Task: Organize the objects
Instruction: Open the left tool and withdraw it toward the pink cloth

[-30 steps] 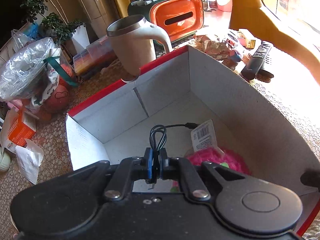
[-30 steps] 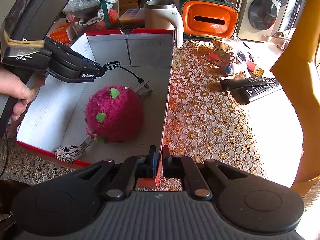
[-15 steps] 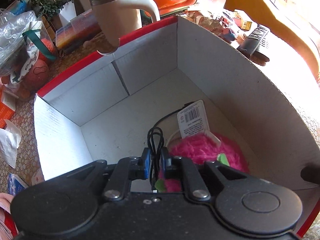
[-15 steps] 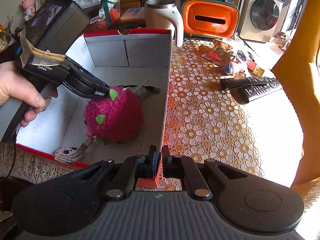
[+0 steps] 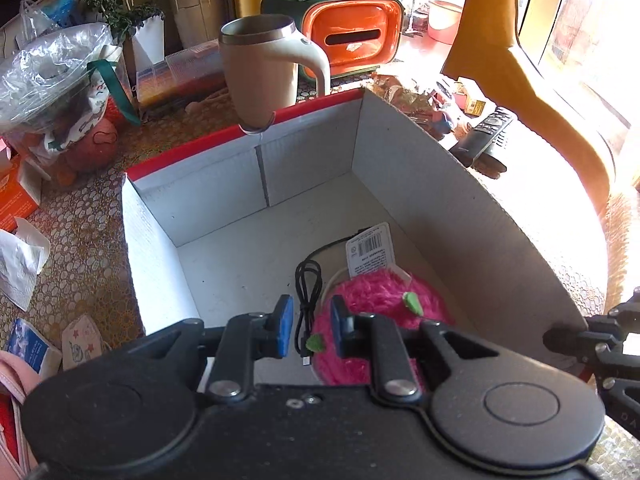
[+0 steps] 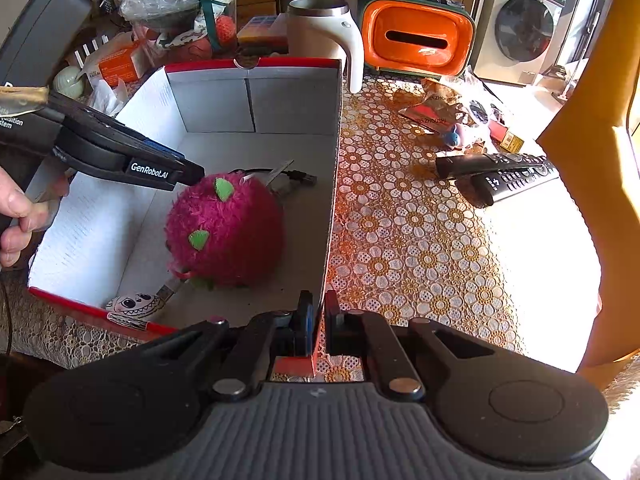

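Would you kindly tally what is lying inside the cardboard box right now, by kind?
Pink plush ball: 1
Black cable: 1
Small white pouch with a cartoon face: 1
Barcode tag, apparently on the ball: 1
Total: 4 in the box

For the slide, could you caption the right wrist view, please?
Right gripper clamps the box wall; left gripper hovers over the pink plush.
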Tool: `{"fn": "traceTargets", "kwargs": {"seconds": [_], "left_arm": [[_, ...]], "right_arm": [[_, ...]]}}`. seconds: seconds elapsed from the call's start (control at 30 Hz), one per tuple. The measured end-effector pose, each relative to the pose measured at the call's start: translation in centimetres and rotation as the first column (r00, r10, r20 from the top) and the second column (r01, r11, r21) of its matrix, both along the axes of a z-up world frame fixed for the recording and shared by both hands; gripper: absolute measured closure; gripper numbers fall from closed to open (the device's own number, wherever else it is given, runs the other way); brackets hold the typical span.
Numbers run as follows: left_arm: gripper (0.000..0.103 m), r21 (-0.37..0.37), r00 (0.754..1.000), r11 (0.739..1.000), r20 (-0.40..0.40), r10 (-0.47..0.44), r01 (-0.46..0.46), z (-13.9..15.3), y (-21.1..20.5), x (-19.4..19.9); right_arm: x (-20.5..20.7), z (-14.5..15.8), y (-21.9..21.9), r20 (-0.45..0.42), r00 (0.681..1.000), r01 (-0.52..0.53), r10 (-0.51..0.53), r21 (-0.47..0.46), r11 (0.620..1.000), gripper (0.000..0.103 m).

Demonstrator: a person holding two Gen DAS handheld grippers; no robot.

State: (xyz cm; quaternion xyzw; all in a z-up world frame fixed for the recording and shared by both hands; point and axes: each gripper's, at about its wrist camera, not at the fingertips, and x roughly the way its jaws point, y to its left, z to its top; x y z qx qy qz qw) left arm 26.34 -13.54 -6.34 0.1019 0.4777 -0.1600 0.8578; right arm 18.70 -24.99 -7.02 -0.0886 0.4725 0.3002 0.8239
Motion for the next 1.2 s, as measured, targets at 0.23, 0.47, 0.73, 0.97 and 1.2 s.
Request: {"fn": "traceTargets", "kwargs": {"seconds": [0.23, 0.47, 0.73, 0.97, 1.2], "left_arm": [[0.084, -0.079, 0.996, 0.997, 0.083, 0.025, -0.018, 3.1, 2.1, -2.7], [0.073, -0.129, 0.986, 0.99, 0.15, 0.07, -0.051, 5.3, 5.4, -5.5], [0.056, -0.147, 0.97, 0.982, 0.197, 0.145, -0.117, 6.6, 10.1, -8.5], [0.03, -0.153, 0.941, 0.967, 0.245, 0.235, -0.201, 7.3, 14.6, -11.0], [0.015, -0.147, 0.914, 0.952, 0.273, 0.3, -0.269, 7.4, 18.9, -12.7]], "right_arm": [[-0.4, 0.0, 0.0, 0.005, 1.0, 0.004, -0.004, -0.009, 1.0, 0.098], [-0.6, 0.1, 0.2, 0.018, 1.0, 0.009, -0.009, -0.022, 1.0, 0.098], [-0.8, 0.1, 0.5, 0.022, 1.0, 0.014, -0.013, -0.035, 0.999, 0.098], [-1.0, 0.1, 0.7, 0.034, 0.999, 0.015, -0.013, -0.053, 0.998, 0.098], [-1.0, 0.2, 1.0, 0.035, 0.999, 0.02, -0.018, -0.065, 0.998, 0.098]]}}
